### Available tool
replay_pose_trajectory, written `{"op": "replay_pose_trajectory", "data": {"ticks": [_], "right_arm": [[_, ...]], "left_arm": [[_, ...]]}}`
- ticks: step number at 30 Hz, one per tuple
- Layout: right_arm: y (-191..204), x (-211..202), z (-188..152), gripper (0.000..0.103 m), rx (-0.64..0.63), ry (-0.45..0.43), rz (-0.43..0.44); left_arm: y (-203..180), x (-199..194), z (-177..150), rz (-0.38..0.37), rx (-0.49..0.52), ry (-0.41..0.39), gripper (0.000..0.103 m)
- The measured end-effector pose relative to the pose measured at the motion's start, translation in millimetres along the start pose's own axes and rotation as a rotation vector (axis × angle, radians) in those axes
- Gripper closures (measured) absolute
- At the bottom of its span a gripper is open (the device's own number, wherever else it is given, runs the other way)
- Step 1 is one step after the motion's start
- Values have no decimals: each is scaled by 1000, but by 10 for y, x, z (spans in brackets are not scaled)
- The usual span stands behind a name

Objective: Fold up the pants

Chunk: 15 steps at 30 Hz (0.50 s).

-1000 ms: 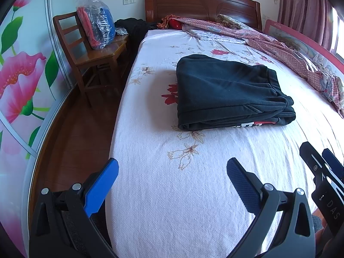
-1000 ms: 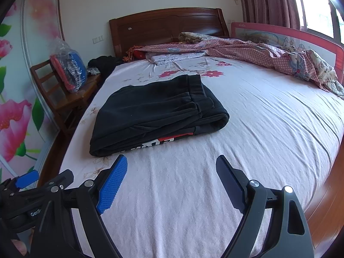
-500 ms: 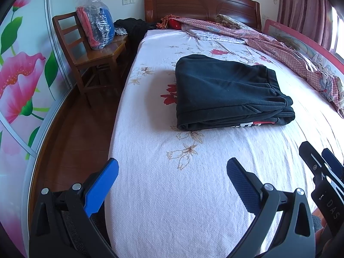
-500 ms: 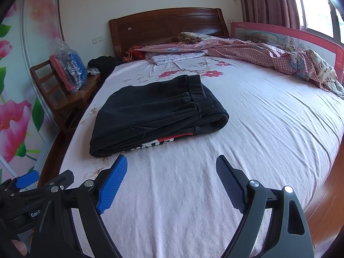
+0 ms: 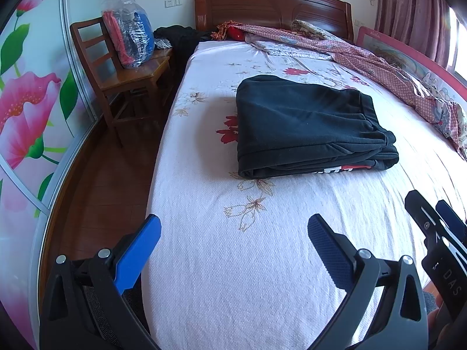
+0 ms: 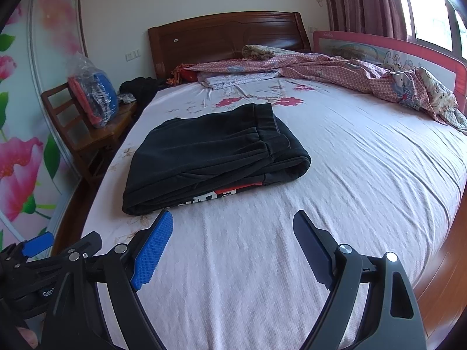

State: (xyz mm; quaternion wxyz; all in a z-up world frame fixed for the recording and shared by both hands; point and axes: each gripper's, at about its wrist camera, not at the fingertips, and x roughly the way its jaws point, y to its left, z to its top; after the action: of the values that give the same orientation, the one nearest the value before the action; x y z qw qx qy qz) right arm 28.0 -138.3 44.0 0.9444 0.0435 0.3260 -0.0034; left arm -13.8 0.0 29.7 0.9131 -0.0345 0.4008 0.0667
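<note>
The left tool (image 5: 233, 234) hangs with its jaws spread wide and empty above the bed (image 5: 262, 277), near the foot end and well short of the pants (image 5: 306, 122). The right tool (image 6: 233, 230) is likewise wide apart and holds nothing, just short of the pants (image 6: 210, 151). The black pants lie folded in a flat bundle on the bed's pink sheet, a red and white print showing at their near edge. A wooden chair (image 5: 122, 75) with a plastic bag (image 5: 128, 40) stands beside the bed.
</note>
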Motion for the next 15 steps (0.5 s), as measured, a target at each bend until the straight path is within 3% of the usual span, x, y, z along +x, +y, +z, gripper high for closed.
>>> {"op": "replay_pose_trajectory", "data": {"ticks": [15], "right_arm": [[10, 7, 4, 19, 0, 4, 6]], "left_arm": [[-21, 5, 4, 2, 2, 4, 2]]}}
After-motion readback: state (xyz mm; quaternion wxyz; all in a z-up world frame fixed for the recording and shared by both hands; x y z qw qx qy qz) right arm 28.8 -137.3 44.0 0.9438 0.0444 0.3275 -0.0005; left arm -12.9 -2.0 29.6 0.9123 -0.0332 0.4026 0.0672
